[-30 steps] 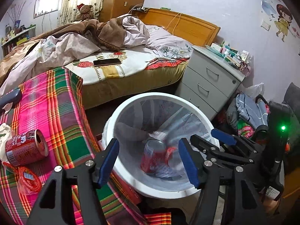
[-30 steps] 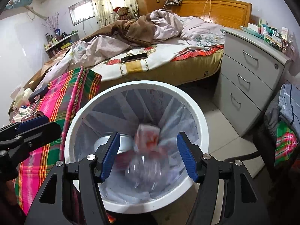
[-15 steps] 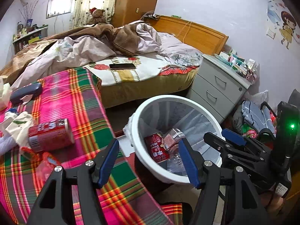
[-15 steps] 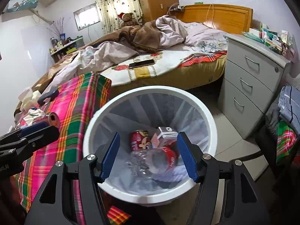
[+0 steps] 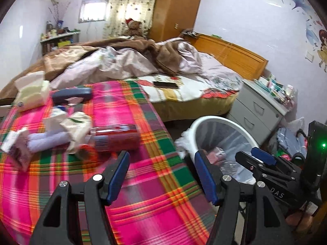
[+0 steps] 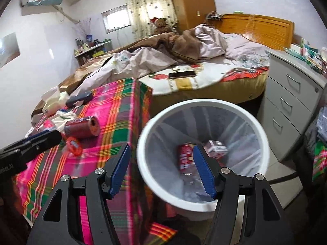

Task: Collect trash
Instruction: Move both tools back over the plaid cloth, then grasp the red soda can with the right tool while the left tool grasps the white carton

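Note:
A white bin (image 6: 263,140) with a clear liner stands on the floor beside the plaid-covered table (image 5: 155,185); inside lie a red can (image 6: 184,155), a small carton (image 6: 216,148) and a clear bottle. On the plaid cloth a red can (image 5: 116,137) lies on its side, with crumpled paper and wrappers (image 5: 75,126) to its left. My left gripper (image 5: 161,175) hovers open over the cloth, empty, short of the can. My right gripper (image 6: 160,168) hangs open and empty over the bin's left rim. It shows again in the left wrist view as the right gripper (image 5: 255,157).
A tissue box (image 5: 32,94) and a dark case (image 5: 71,95) sit at the table's far side. A small red wrapper (image 6: 72,145) lies near the can. Behind stand the unmade bed with a phone (image 5: 165,84) and a grey drawer unit (image 6: 294,106).
Both grippers have swung left, away from the bin toward the table. The red can and paper scraps have come closer to the middle of the left wrist view. The dropped trash has settled in the bin.

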The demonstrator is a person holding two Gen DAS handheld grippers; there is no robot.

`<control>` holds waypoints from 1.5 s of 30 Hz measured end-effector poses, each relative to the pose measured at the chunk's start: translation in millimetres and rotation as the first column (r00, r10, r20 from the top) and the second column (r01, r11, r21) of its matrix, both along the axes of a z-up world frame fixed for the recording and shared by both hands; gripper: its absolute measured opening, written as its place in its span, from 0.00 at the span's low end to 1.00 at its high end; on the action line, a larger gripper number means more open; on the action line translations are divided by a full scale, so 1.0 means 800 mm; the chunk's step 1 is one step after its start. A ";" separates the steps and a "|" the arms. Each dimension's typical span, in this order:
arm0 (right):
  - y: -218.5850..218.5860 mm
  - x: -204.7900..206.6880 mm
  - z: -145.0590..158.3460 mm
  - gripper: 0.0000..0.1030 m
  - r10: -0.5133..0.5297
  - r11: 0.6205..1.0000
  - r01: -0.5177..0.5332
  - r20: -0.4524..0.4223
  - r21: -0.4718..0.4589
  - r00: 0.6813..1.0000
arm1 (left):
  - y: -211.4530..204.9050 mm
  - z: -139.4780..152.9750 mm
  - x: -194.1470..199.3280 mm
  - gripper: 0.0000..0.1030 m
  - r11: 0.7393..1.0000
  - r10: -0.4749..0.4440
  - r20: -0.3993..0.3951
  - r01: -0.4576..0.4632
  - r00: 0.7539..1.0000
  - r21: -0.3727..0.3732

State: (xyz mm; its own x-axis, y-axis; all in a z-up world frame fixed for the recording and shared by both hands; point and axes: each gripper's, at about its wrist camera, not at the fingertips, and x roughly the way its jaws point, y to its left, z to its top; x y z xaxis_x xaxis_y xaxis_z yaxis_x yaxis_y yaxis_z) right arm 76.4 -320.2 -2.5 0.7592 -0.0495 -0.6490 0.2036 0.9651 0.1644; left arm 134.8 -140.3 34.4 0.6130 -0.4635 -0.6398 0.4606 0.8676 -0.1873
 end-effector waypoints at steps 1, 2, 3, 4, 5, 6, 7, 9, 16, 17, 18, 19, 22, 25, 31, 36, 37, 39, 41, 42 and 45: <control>0.006 0.003 0.000 0.63 0.014 1.000 -0.014 0.000 -0.002 1.000 | 0.009 0.001 0.001 0.66 1.000 0.015 0.001 -0.015 1.000 -0.001; 0.011 0.007 0.000 0.63 0.027 1.000 -0.027 0.000 -0.005 1.000 | 0.018 0.001 0.002 0.66 1.000 0.022 -0.002 -0.022 1.000 -0.009; 0.015 0.009 0.001 0.63 0.038 0.999 -0.038 0.003 -0.007 0.999 | 0.028 0.000 0.003 0.66 0.999 0.033 -0.005 -0.033 0.999 -0.016; 0.022 0.015 0.002 0.63 0.058 0.998 -0.058 0.005 -0.009 0.998 | 0.037 0.000 0.005 0.66 0.998 0.053 -0.002 -0.053 0.999 -0.014; 0.028 0.018 0.002 0.63 0.072 0.997 -0.072 0.006 -0.012 0.997 | 0.046 0.000 0.005 0.66 0.997 0.071 0.006 -0.071 0.997 -0.005; 0.033 0.020 0.003 0.63 0.083 0.996 -0.083 0.007 -0.017 0.996 | 0.054 0.000 0.007 0.66 0.996 0.087 0.009 -0.087 0.996 0.001; 0.040 0.025 0.003 0.63 0.102 0.995 -0.102 0.008 -0.024 0.995 | 0.063 0.000 0.008 0.66 0.995 0.102 0.007 -0.102 0.995 0.001; 0.052 0.036 0.005 0.63 0.137 0.990 -0.137 0.013 -0.033 0.990 | 0.082 -0.001 0.011 0.66 0.992 0.124 0.002 -0.124 0.992 -0.008; 0.091 0.074 0.008 0.63 0.254 0.965 -0.253 0.011 -0.068 0.967 | 0.147 -0.005 0.029 0.66 0.972 0.236 0.001 -0.236 0.972 0.014; 0.095 0.080 0.008 0.63 0.270 0.961 -0.269 0.006 -0.072 0.963 | 0.157 -0.006 0.032 0.67 0.969 0.247 0.000 -0.247 0.969 0.015; 0.101 0.085 0.008 0.63 0.288 0.955 -0.287 0.002 -0.079 0.958 | 0.167 -0.007 0.036 0.67 0.966 0.258 -0.003 -0.258 0.966 0.016; 0.106 0.091 0.008 0.63 0.310 0.947 -0.309 -0.001 -0.086 0.951 | 0.179 -0.009 0.041 0.68 0.960 0.280 -0.006 -0.280 0.960 0.022; 0.117 0.108 0.005 0.63 0.349 0.932 -0.349 -0.021 -0.100 0.937 | 0.205 -0.013 0.053 0.68 0.945 0.325 -0.008 -0.325 0.946 0.035; 0.123 0.126 -0.002 0.63 0.372 0.922 -0.376 -0.057 -0.095 0.926 | 0.233 -0.021 0.065 0.68 0.937 0.348 -0.029 -0.347 0.937 0.034; 0.131 0.146 -0.005 0.63 0.395 0.908 -0.401 -0.071 -0.119 0.916 | 0.274 -0.035 0.088 0.69 0.914 0.405 -0.056 -0.403 0.912 0.051; 0.147 0.163 -0.014 0.63 0.466 0.870 -0.478 -0.116 -0.123 0.877 | 0.289 -0.042 0.106 0.69 0.904 0.424 -0.052 -0.419 0.904 0.080; 0.149 0.165 -0.018 0.63 0.471 0.864 -0.487 -0.133 -0.129 0.872 | 0.290 -0.044 0.109 0.71 0.909 0.413 -0.054 -0.408 0.909 0.079; 0.151 0.168 -0.019 0.64 0.475 0.860 -0.492 -0.139 -0.136 0.869 | 0.290 -0.049 0.117 0.71 0.916 0.398 -0.067 -0.392 0.915 0.086; 0.151 0.169 -0.020 0.64 0.476 0.858 -0.494 -0.144 -0.140 0.867 | 0.289 -0.053 0.123 0.71 0.919 0.390 -0.070 -0.384 0.918 0.085; 0.150 0.169 -0.021 0.64 0.478 0.857 -0.497 -0.148 -0.137 0.866 | 0.288 -0.055 0.125 0.71 0.922 0.384 -0.078 -0.378 0.920 0.082; 0.152 0.174 -0.024 0.64 0.502 0.841 -0.525 -0.170 -0.131 0.848 | 0.280 -0.059 0.130 0.71 0.928 0.369 -0.077 -0.362 0.926 0.088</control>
State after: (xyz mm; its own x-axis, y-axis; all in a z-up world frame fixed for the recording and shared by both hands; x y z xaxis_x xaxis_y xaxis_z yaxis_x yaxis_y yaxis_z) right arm 215.4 -198.7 -21.7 0.6196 0.2101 -0.7563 -0.3210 0.9471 0.0001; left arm 238.7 83.7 -13.1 0.6688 -0.1698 -0.7238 0.0932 0.9850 -0.1450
